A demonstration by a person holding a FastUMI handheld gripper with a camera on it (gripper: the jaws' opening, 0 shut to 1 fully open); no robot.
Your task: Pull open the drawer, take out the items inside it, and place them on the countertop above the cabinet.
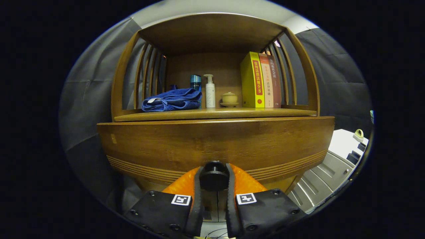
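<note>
Grey cloth walls [89, 99] close the booth on both sides of a wooden cabinet [215, 142], with a pale ceiling strip at 12 o'clock above it.

Nearest: the gripper [214, 177] sits at 6 o'clock, level with the cabinet front. Its two fingers [198, 199] stand upright and nearly parallel, drawn close, one on each side of a dark round knob [214, 176]. Both fingers appear to press the knob's flanks; the gap between them below the knob is narrow. Each finger base carries a square black-and-white marker [181, 199].

Drawer [215, 146]: the knob is mounted low on the wide curved wooden front, which carries grooved bands along its lower edge. Whether this front is already pulled out I cannot tell; its top edge shows as a lip just under the countertop. Contents of the drawer are hidden.

Beyond and above, toward 12 o'clock: countertop [215, 114], inside a frame with slatted sides and a wooden roof. From 10 to 2 o'clock on it:
- folded blue towel [172, 100], lying flat
- dark blue canister [195, 82], upright, just behind the towel's right end
- white pump bottle [210, 91], upright, just beside the canister
- small tan lidded cup [229, 98] on a saucer, near the bottle
- three upright books [262, 80], yellow one nearest the cup, pressed together against the right slats.

Far right, at 4 o'clock: a pale grey unit [332, 166] with panel lines stands beyond the cabinet's corner.
</note>
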